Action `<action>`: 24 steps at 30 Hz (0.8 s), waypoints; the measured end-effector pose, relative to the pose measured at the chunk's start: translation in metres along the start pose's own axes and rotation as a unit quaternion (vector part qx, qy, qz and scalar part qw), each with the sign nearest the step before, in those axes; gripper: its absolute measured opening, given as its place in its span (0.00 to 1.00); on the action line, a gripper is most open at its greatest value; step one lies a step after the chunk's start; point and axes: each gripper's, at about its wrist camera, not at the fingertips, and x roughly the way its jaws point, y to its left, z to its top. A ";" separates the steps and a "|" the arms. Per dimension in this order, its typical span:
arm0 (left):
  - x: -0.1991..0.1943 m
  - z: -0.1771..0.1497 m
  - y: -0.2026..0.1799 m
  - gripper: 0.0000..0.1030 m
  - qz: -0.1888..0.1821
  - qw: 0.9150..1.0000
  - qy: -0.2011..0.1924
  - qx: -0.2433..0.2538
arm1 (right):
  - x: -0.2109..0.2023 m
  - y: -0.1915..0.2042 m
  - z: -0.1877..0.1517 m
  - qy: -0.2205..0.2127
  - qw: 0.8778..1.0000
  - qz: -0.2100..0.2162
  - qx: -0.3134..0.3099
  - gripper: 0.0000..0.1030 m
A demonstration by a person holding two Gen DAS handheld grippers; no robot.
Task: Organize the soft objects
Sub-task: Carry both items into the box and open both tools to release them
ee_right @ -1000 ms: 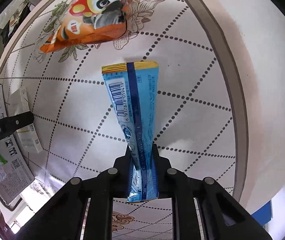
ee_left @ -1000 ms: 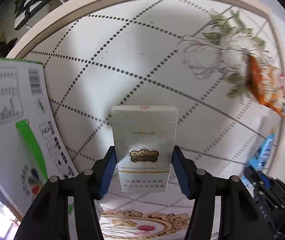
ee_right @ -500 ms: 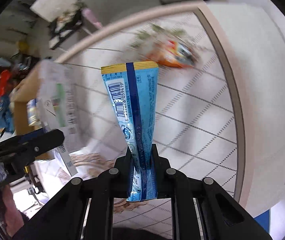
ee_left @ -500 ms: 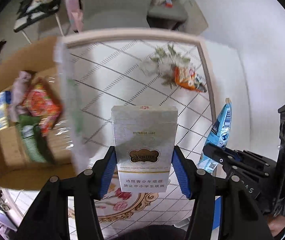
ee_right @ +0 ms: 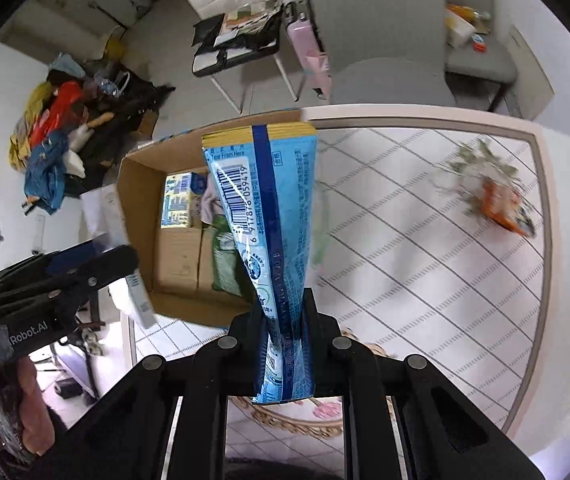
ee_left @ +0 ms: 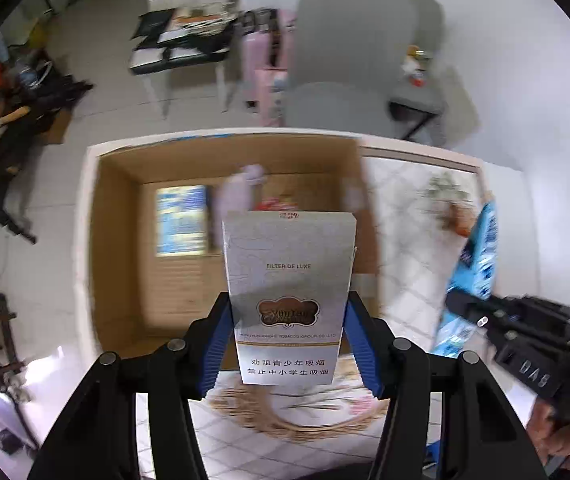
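Left tool (ee_left: 288, 336): blue pads clamped on both side edges of a white cigarette pack (ee_left: 289, 292), held upright above an open cardboard box (ee_left: 117, 240). Right tool (ee_right: 285, 320): closed on the lower part of a blue snack packet (ee_right: 263, 208), barcode side facing the camera. The box stands on the patterned surface (ee_right: 425, 264) at its 9 o'clock end and contains several packets. An orange snack bag (ee_right: 503, 210) lies on the surface at 2 o'clock, well apart from the box.
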 end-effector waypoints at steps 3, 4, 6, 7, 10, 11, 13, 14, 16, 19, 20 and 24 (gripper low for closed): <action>0.022 0.006 0.032 0.51 0.017 1.000 0.018 -0.010 | 0.022 0.023 0.016 0.012 1.000 -0.021 -0.002 0.15; 0.032 0.008 0.042 0.51 0.021 0.999 0.025 -0.015 | 0.035 0.031 0.024 0.019 0.999 -0.031 -0.004 0.15; 0.055 0.014 0.061 0.51 0.030 0.998 0.046 -0.025 | 0.052 0.038 0.033 0.027 0.998 -0.049 -0.004 0.15; 0.065 0.017 0.069 0.51 0.032 0.998 0.053 -0.029 | 0.064 0.039 0.038 0.032 0.998 -0.058 -0.006 0.15; 0.096 0.022 0.086 0.51 0.038 0.995 0.081 -0.037 | 0.092 0.041 0.052 0.048 0.996 -0.074 -0.006 0.15; 0.105 0.023 0.091 0.51 0.036 0.994 0.091 -0.040 | 0.099 0.043 0.056 0.050 0.995 -0.083 -0.007 0.15; 0.123 0.026 0.096 0.51 0.030 0.993 0.107 -0.043 | 0.110 0.044 0.064 0.056 0.993 -0.099 -0.008 0.15; 0.130 0.027 0.098 0.51 0.032 0.992 0.113 -0.045 | 0.114 0.044 0.066 0.058 0.993 -0.105 -0.007 0.15; 0.137 0.028 0.098 0.52 0.036 0.990 0.126 -0.044 | 0.122 0.042 0.073 0.059 0.990 -0.124 -0.004 0.15; 0.149 0.030 0.104 0.52 0.054 0.986 0.147 -0.054 | 0.133 0.035 0.080 0.068 0.988 -0.136 0.002 0.15; 0.153 0.030 0.105 0.52 0.051 0.985 0.155 -0.056 | 0.138 0.032 0.082 0.074 0.987 -0.139 0.004 0.15; 0.157 0.031 0.111 0.53 0.030 0.982 0.171 -0.076 | 0.145 0.025 0.084 0.080 0.986 -0.143 0.010 0.24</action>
